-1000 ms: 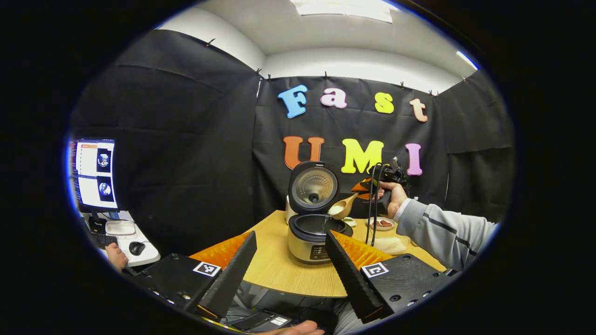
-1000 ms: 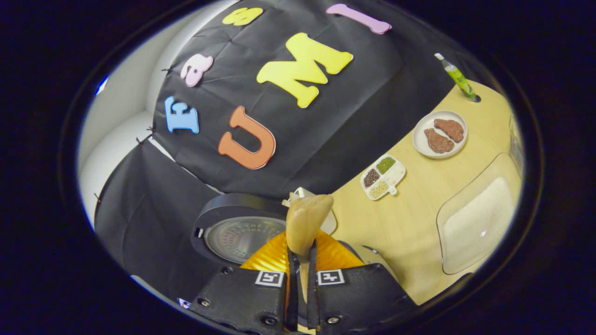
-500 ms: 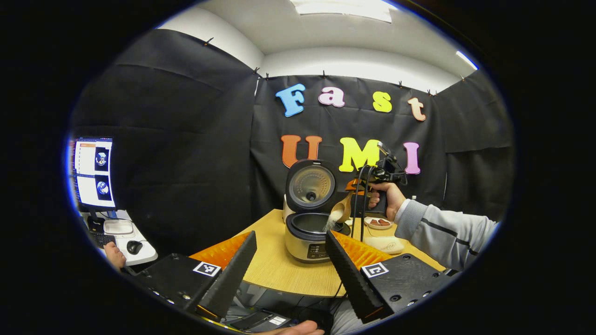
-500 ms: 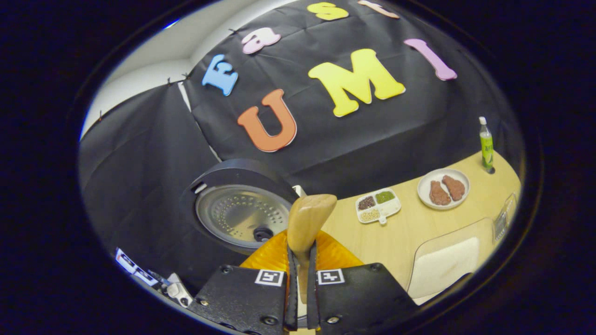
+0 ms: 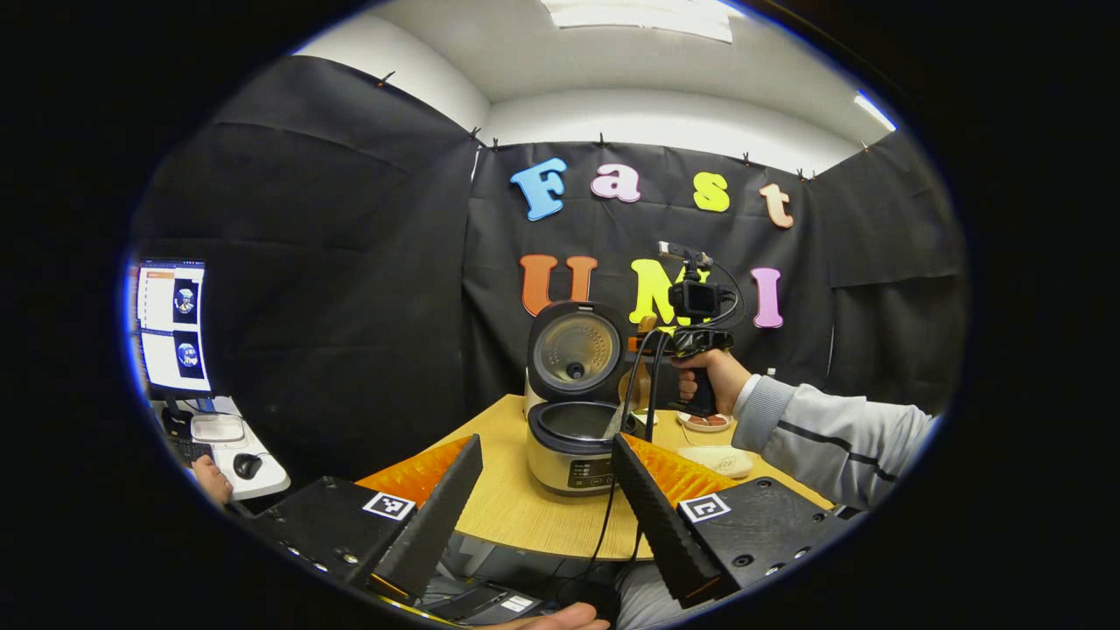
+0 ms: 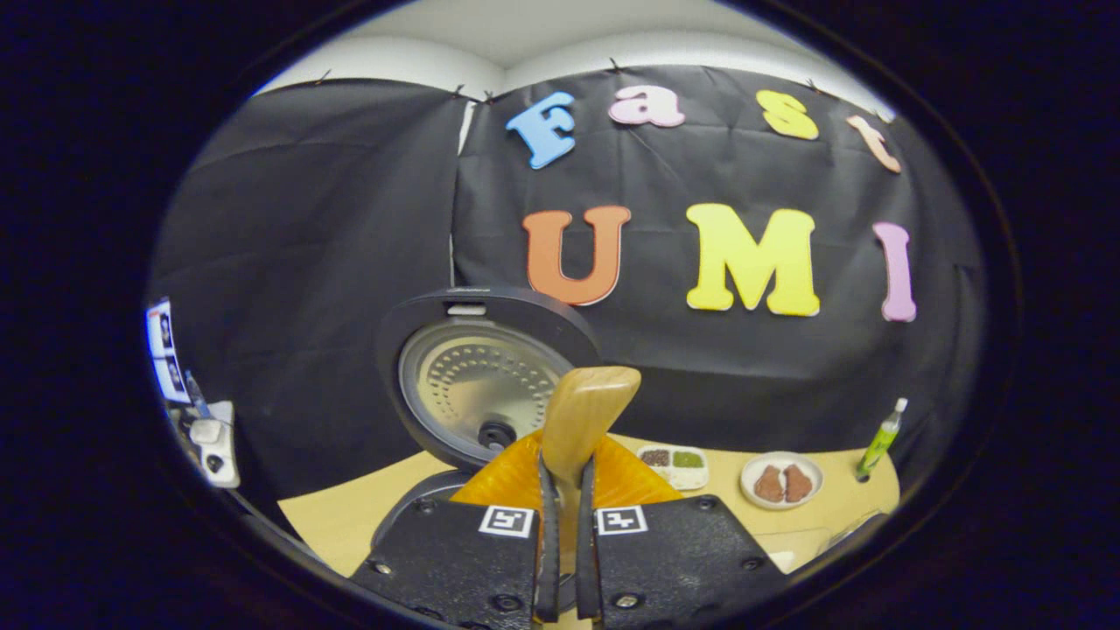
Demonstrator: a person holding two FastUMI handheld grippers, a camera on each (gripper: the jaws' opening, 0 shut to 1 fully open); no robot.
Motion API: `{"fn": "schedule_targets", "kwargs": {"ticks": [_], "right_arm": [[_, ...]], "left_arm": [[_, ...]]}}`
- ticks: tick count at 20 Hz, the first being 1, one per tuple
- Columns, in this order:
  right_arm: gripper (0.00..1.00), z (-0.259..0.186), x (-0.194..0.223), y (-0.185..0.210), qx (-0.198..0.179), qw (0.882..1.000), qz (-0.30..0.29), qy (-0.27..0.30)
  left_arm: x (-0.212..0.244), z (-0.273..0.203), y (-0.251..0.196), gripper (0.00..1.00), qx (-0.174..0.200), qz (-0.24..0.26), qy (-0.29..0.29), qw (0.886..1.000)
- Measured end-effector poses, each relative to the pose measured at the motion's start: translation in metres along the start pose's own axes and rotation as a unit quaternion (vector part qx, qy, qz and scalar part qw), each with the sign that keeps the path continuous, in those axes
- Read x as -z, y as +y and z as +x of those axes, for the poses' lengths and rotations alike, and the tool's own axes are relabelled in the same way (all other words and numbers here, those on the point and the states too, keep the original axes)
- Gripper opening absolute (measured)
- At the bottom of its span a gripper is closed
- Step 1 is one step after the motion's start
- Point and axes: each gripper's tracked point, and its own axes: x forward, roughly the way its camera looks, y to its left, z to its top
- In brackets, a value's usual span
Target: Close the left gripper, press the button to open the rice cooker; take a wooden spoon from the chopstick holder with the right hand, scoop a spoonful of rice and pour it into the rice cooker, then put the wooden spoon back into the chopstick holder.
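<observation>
Where the left gripper view begins, nearest the camera, the left gripper (image 5: pixel 547 490) holds its two black ribbed fingers (image 5: pixel 437 512) spread wide with nothing between them, above the near edge of the round pale-wood table (image 5: pixel 516 507). Just beyond them on the table stands the cream-and-black rice cooker (image 5: pixel 573 429), its round lid (image 5: pixel 576 348) raised upright and its dark inner pot exposed. Behind and beside the cooker, a hand (image 5: pixel 710 378) in a grey sleeve holds the right gripper (image 5: pixel 652 346), cables hanging from it.

In the right gripper view, the right gripper's black fingers (image 6: pixel 547 542) stand narrow, clamped on the handle of the light-brown wooden spoon (image 6: pixel 582 416), whose bowl rises in front of the open lid (image 6: pixel 472 381). Farther off on the table lie a white divided dish of grains (image 6: pixel 674 462), a white plate with two brown pieces (image 6: pixel 780 479) and a slim green bottle (image 6: pixel 879 437).
</observation>
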Motion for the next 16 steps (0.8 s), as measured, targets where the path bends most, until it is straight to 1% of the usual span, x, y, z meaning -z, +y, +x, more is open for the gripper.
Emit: {"fn": "schedule_targets", "kwargs": {"ticks": [2,6,8,12,16], "right_arm": [[0.13,-0.003,0.004,0.005,-0.009,1.000,-0.021,-0.002],[0.13,-0.008,0.004,0.007,-0.013,0.999,-0.031,-0.008],[0.13,-0.013,0.004,0.001,-0.011,0.999,-0.029,-0.010],[0.13,-0.028,-0.002,-0.030,-0.001,1.000,-0.011,-0.019],[0.13,-0.053,-0.003,-0.086,0.028,0.999,0.014,-0.028]], "left_arm": [[0.002,0.002,-0.001,0.94,0.000,-0.002,0.003,1.000],[0.008,0.006,-0.007,0.95,0.003,0.000,0.012,1.000],[0.010,0.007,-0.010,0.95,0.005,0.004,0.015,1.000],[0.008,0.010,-0.023,0.95,0.012,0.007,0.015,1.000],[0.003,0.013,-0.040,0.95,0.020,0.008,0.010,1.000]]}}
